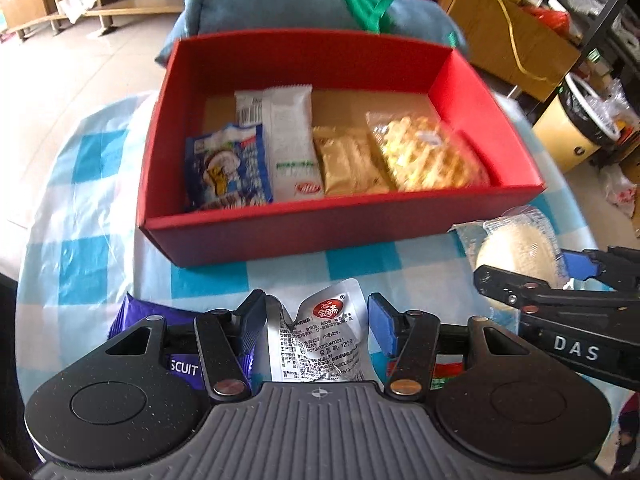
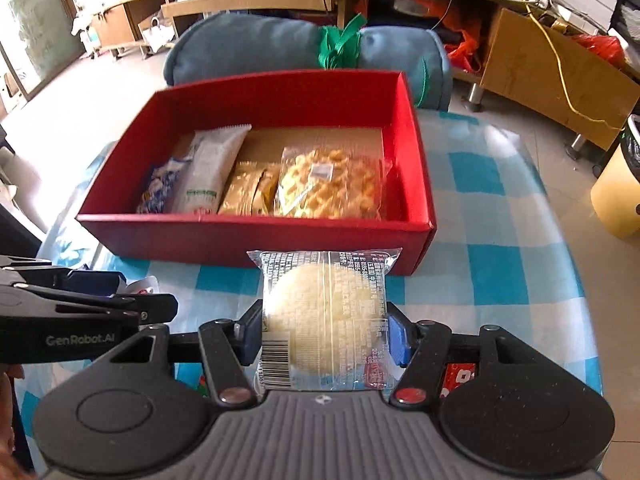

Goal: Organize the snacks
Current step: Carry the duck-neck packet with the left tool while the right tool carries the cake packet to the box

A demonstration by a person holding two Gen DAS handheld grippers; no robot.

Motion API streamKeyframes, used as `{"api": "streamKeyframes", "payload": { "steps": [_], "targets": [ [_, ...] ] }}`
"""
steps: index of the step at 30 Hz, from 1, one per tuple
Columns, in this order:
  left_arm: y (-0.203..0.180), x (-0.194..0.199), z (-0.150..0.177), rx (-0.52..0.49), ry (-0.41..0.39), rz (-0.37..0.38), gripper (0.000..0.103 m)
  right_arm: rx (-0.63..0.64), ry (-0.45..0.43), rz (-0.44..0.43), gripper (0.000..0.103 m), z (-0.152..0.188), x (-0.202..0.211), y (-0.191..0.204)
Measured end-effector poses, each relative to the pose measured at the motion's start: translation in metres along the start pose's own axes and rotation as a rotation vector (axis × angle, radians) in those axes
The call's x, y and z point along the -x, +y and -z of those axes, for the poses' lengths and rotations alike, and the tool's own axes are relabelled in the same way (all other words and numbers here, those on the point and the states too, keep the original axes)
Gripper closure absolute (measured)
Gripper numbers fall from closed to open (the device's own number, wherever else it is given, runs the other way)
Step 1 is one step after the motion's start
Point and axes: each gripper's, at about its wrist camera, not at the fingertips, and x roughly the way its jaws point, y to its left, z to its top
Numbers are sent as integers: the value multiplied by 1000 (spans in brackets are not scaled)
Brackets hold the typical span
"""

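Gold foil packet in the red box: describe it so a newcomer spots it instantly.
Find the red cardboard box on the blue-checked tablecloth. Four packets line its near wall; the crinkled gold foil packet is third from left, between the long white wrapper and the clear waffle bag, the only metallic gold one.

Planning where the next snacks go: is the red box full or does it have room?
Room left. The red box holds four packets along its near wall; bare cardboard floor shows behind them.

Tiled floor (image 2: 72, 92); wood shelves (image 2: 248, 0); daylight
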Motion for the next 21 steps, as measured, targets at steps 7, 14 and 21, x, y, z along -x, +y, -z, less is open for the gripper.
{"api": "streamKeyframes", "payload": {
  "steps": [7, 14, 21],
  "targets": [
    [-6, 18, -4, -16, -53, 18, 40, -7, -27, -7, 48, -5, 8, -1],
    [-8, 27, -9, -18, -85, 25, 40, -19, -50, -14, 48, -9, 14, -2],
    [-10, 32, -13, -20, -109, 23, 40, -26, -65, -19, 48, -13, 16, -1]
  ]
}}
